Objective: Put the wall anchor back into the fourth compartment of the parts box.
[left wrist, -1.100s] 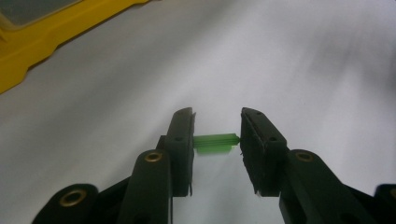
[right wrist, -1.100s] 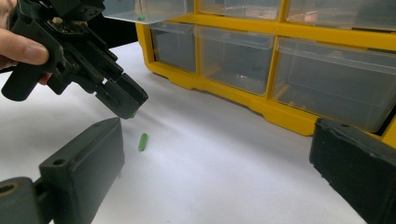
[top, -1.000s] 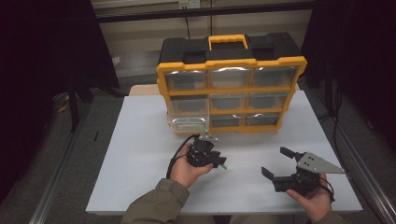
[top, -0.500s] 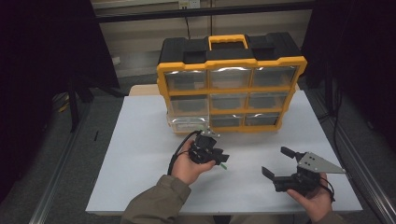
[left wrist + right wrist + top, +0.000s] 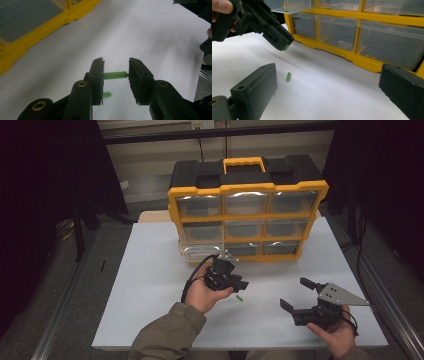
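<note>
My left gripper (image 5: 116, 63) is shut on a short green stick (image 5: 115, 75), which spans crosswise between its pads above the white table (image 5: 150, 285). In the high view that gripper (image 5: 238, 284) hovers in front of the yellow-and-black drawer organizer (image 5: 245, 215). From the right gripper view, the left gripper (image 5: 284, 43) shows a green tip at its jaw end. A second green stick (image 5: 239, 297) lies on the table just below it, also visible as the loose stick (image 5: 288, 76). My right gripper (image 5: 296, 293) stands open and holds nothing near the front right.
The organizer has several clear drawers; its bottom-left drawer (image 5: 200, 251) is pulled out toward me. The table's front edge (image 5: 240, 347) runs close under both hands. A black cable (image 5: 192, 277) loops from the left gripper.
My left gripper has risen a little off the table with the green stick still held. The right gripper has stayed where it was.
</note>
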Demonstrator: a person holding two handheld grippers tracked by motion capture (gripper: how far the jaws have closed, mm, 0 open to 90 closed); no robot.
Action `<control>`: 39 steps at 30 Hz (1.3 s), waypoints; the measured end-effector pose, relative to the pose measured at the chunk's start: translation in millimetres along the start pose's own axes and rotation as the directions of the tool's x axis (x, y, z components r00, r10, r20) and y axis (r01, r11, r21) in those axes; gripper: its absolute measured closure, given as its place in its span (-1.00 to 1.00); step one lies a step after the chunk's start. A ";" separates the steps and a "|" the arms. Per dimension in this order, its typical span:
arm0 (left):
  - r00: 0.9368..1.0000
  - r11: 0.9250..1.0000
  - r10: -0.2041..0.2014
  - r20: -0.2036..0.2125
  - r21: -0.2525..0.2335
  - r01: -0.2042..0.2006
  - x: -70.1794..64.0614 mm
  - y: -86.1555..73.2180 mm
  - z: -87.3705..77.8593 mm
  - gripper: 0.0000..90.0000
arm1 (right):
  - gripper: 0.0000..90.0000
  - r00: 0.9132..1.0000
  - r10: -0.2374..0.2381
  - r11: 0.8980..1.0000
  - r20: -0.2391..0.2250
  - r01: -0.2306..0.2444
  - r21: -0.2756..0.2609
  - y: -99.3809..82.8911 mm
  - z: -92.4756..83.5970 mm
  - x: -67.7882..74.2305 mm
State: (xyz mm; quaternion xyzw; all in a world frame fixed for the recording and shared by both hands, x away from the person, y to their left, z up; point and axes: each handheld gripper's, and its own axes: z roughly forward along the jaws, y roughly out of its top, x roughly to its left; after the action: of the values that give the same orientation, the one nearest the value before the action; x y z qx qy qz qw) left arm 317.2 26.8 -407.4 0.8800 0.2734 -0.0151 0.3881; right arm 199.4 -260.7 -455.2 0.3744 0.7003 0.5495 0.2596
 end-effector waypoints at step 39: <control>1.000 1.000 -0.004 -0.001 -0.020 0.004 -0.2 37.6 -24.1 0.46 | -0.96 1.000 0.003 1.000 0.002 -0.003 -0.005 0.4 -1.0 -0.3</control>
State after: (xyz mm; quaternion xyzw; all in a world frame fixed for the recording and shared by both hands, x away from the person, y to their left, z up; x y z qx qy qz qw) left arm 331.0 22.7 -365.1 0.8755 0.2756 -0.0125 0.3967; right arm 198.9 -261.5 -454.5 0.3756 0.6980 0.5512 0.2605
